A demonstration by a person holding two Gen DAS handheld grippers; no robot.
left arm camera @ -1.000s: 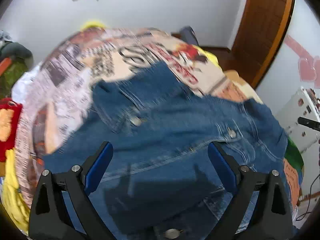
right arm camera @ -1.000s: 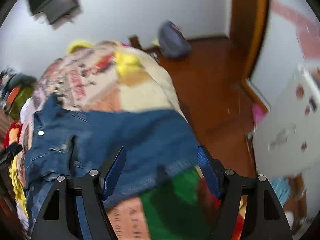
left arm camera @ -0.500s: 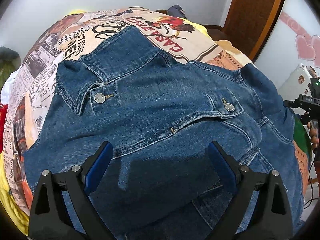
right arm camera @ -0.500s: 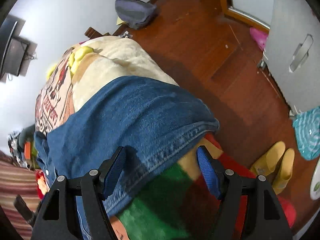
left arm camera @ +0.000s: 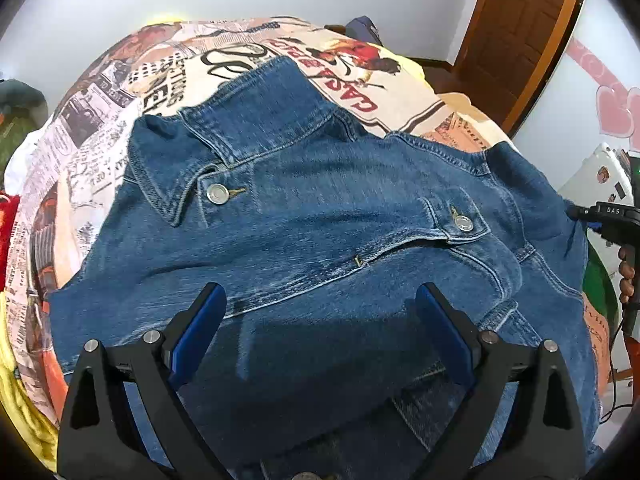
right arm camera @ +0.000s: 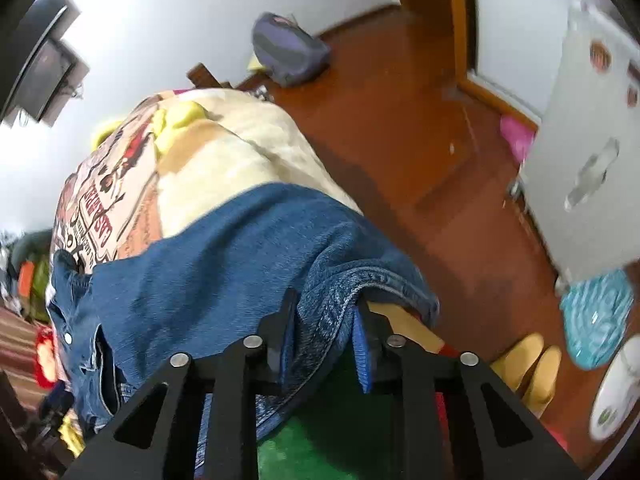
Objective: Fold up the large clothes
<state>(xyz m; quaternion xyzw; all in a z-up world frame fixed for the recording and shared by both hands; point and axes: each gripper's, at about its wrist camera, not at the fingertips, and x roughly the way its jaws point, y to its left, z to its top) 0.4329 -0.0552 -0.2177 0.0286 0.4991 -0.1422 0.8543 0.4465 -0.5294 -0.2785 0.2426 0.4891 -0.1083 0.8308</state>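
1. Right gripper [right arm camera: 326, 330]: jaws closing, denim hem bunched between them.
2. Left gripper [left arm camera: 320, 332]: jaws apart, holding nothing, above the denim jacket [left arm camera: 320, 216].
3. Jacket lies spread on the bed [left arm camera: 168, 80], apparently unfolded; every fold remains.

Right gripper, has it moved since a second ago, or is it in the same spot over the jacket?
Yes. The right gripper has come down onto the denim jacket's cuff at the bed's edge, jaws closing with denim bunched between them; earlier it hung open above.
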